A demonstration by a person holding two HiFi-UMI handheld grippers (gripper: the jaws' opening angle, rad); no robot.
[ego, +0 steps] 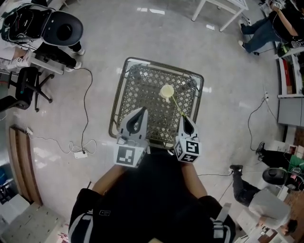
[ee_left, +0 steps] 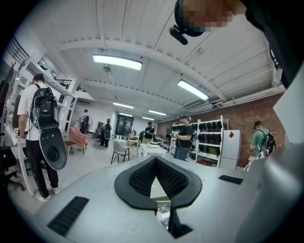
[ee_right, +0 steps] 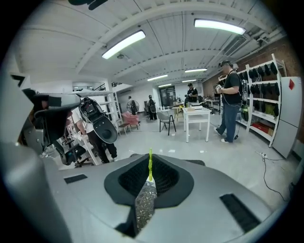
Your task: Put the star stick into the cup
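Observation:
A pale yellow cup (ego: 167,91) stands upright near the far middle of the metal mesh table (ego: 120,95). A thin yellow-green star stick (ego: 176,106) runs slanting from the cup's rim back to my right gripper (ego: 183,117), which is shut on its near end. In the right gripper view the stick (ee_right: 150,163) pokes up between the closed jaws of the right gripper (ee_right: 150,176). I cannot see the star end. My left gripper (ego: 142,110) hovers over the table's near left part, left of the cup; its jaws meet at the tip (ee_left: 155,160) with nothing in them.
A white power strip (ego: 80,154) with a cable lies on the floor left of the table. A black office chair (ego: 27,81) and cluttered desks stand at far left. White table legs (ego: 219,10) and seated people are at the upper right.

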